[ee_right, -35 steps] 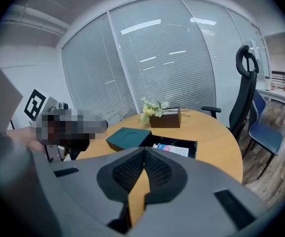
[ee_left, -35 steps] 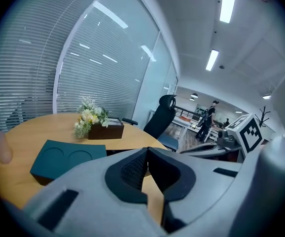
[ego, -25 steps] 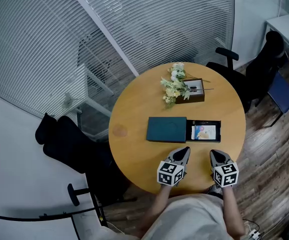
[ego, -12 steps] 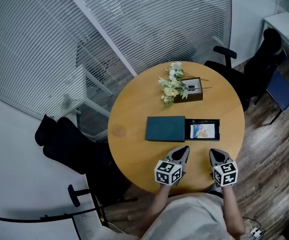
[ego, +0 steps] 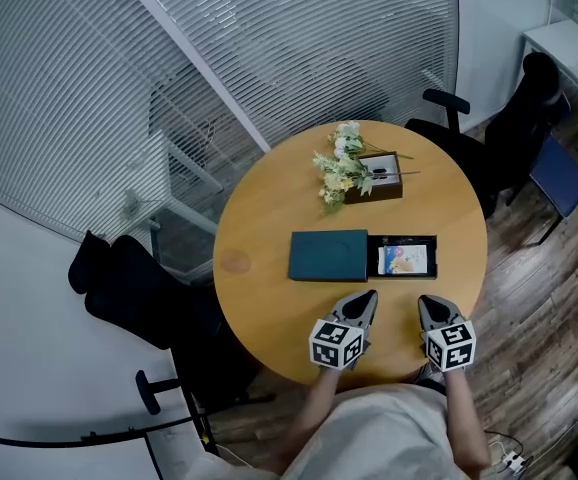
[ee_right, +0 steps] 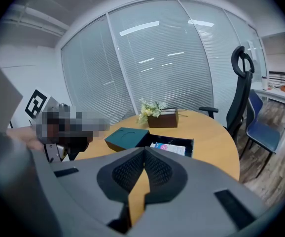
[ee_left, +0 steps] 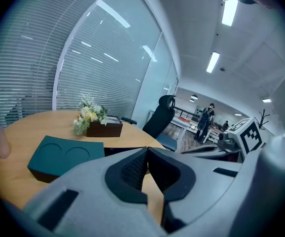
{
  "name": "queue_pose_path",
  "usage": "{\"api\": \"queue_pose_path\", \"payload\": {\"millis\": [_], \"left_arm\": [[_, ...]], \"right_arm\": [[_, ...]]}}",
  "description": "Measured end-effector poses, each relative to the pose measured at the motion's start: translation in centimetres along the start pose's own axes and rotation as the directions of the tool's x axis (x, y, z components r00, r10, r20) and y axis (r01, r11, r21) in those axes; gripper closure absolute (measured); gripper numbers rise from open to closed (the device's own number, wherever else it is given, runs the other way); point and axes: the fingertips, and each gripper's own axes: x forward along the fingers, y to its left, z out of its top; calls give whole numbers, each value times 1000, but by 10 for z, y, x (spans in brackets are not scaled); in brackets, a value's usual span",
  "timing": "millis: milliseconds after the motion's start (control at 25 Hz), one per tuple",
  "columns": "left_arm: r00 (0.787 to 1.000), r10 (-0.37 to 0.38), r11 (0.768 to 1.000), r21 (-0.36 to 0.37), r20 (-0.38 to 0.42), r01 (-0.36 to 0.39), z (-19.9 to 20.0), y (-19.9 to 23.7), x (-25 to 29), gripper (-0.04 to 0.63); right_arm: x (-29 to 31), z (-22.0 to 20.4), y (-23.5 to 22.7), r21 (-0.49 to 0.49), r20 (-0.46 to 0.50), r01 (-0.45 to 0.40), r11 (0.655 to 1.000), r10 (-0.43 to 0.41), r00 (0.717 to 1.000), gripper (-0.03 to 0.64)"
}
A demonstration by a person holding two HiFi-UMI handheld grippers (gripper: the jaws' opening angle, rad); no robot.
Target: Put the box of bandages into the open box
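Note:
A round wooden table (ego: 259, 218) carries an open black box (ego: 406, 241), and a colourful box of bandages (ego: 405, 259) lies inside it. The teal lid (ego: 329, 255) rests flat against the box's left side. Both grippers hover over the table's near edge, short of the box. My left gripper (ego: 366, 299) is shut with nothing in it, its tips pointing toward the lid's near right corner. My right gripper (ego: 429, 305) is also shut and empty, just in front of the open box. In the right gripper view the bandages (ee_right: 168, 148) show past the closed tips (ee_right: 144, 149).
A brown planter box with pale flowers (ego: 347, 168) stands at the table's far side. A black office chair (ego: 449, 118) is behind the table, dark chairs (ego: 134, 288) stand to the left, and a blue chair (ego: 559, 178) is at the right. A glass wall with blinds runs behind.
The head view has drifted slightly, so the table sits a little further left and up. Neither gripper nor any box has visibly moved on the table.

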Motion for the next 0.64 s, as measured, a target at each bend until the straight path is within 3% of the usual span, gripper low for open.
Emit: {"api": "queue_pose_path", "payload": {"millis": [240,640], "left_arm": [[999,24,1000,0,-20,-24,-5,7,-3,586],[1000,-7,1000,-14,-4,7,2,2,3,586]], "right_arm": [[2,2,2,11,10,-5,1000,5,1000,620],[4,6,1,-7,16,-9,1000,9,1000,620]]}}
